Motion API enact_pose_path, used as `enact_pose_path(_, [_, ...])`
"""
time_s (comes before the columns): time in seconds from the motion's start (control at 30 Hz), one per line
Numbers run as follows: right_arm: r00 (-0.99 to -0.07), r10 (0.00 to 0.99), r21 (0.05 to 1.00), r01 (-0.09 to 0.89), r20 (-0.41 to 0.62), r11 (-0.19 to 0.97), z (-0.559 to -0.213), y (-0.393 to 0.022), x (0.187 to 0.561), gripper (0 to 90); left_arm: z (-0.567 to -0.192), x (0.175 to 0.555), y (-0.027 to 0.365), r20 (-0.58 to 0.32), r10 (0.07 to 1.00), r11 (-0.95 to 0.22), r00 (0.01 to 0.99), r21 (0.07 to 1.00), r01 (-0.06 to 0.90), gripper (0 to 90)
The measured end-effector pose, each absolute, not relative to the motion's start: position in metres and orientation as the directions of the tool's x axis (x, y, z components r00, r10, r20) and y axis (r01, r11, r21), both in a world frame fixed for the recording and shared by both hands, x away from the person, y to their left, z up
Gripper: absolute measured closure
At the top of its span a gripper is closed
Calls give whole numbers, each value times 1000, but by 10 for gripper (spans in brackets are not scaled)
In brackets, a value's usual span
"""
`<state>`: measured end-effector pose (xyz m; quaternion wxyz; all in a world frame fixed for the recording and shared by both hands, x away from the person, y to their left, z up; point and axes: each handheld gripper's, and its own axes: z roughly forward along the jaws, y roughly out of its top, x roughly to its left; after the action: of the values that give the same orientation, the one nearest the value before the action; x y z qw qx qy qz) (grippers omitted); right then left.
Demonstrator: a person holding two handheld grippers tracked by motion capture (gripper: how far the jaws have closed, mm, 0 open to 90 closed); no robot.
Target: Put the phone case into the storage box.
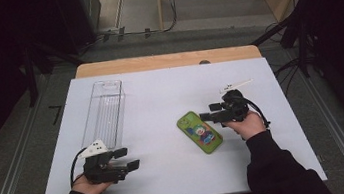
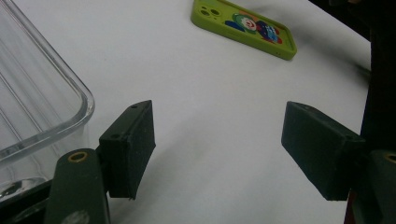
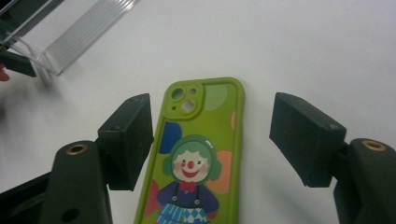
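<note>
My right claw [image 3: 210, 140] is spread wide with nothing clamped; the green phone case [image 3: 196, 158] lies flat on the white table [image 1: 159, 93] right between and just beyond its jaws, camera cut-out pointing away from me. Neither pad touches it. I reckon it's light, rubbery and a bit floppy, with a glossy printed back that could slip, so I'd pinch it across the narrow width, on the two long side edges near the middle. It sits low, so the pads must come right down to the table. My left claw [image 2: 219, 149] also stands released, holding nothing, with the clear plastic tray [image 2: 37, 107] just to its left and the case far ahead of it.
</note>
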<state>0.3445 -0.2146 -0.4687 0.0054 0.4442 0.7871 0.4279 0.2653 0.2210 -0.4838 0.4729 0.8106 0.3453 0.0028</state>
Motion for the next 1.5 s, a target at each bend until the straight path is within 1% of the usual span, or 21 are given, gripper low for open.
enact_pose_path(0.1, [-623,697,688,679,355,256,-467,-214,340,252,-484,266,221,-322,562,-314,762,769,556,264])
enact_pose_path(0.3, [-633,696,694,668,340,268,-466,-217,330,237,-484,266,222,-324,558,-314,764,770,556,264])
enact_pose_path(0.47, [-637,696,694,664,332,277,-465,-219,321,187,-484,266,220,-323,555,-318,766,769,554,264])
enact_pose_path(0.57, [-640,694,691,665,329,285,-466,-220,313,175,-484,266,220,-322,553,-319,768,770,553,264])
enact_pose_path(1.03, [-649,687,691,661,328,293,-469,-227,288,175,-484,266,219,-325,553,-320,767,768,555,264])
enact_pose_path(1.5, [-641,687,682,673,343,287,-482,-239,262,175,-483,265,220,-325,550,-317,769,771,553,265])
